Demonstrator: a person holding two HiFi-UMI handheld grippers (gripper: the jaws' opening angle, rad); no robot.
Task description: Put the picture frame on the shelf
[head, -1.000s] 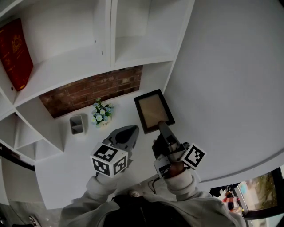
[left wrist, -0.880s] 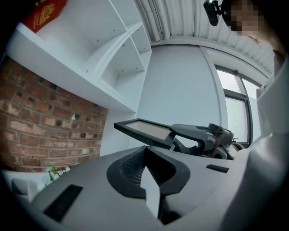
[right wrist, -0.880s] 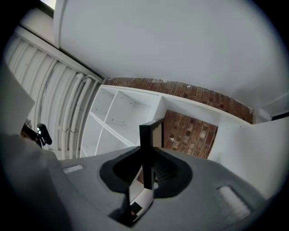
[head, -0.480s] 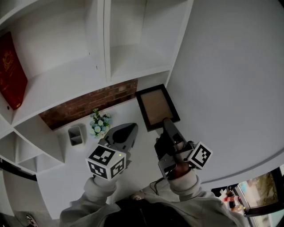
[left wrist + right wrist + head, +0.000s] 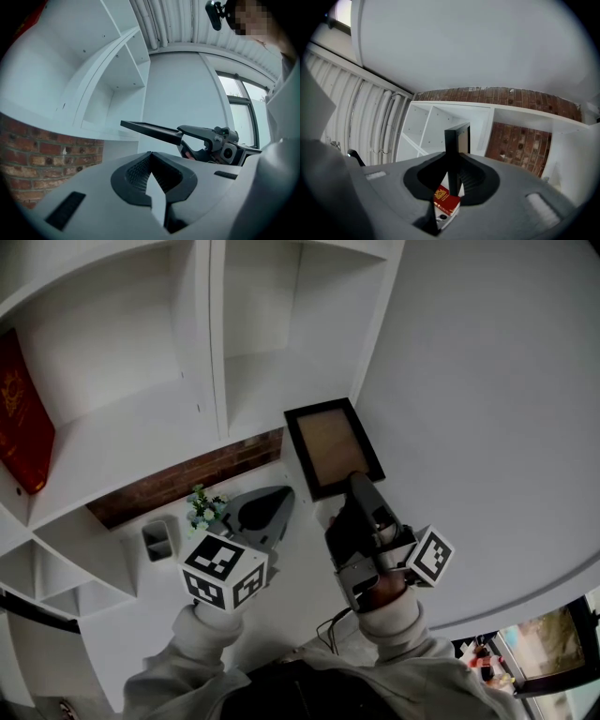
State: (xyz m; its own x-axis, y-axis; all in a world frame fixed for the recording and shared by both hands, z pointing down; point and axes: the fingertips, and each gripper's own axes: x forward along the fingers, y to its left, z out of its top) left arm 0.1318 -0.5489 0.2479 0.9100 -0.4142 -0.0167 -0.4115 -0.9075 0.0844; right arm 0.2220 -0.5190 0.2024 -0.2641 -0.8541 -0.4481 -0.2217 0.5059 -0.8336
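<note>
We see a red book on the shelf at far left, and a grey holder and flowers on the worktop under the brick strip. Next, our left hand-held gripper is clenched on nothing, just right of the flowers. Centre-right, the picture frame sits off the worktop, face up, in front of the shelf's lower edge. Our right hand-held gripper is grasping its near edge.

Dark picture frame aloft near shelf
</note>
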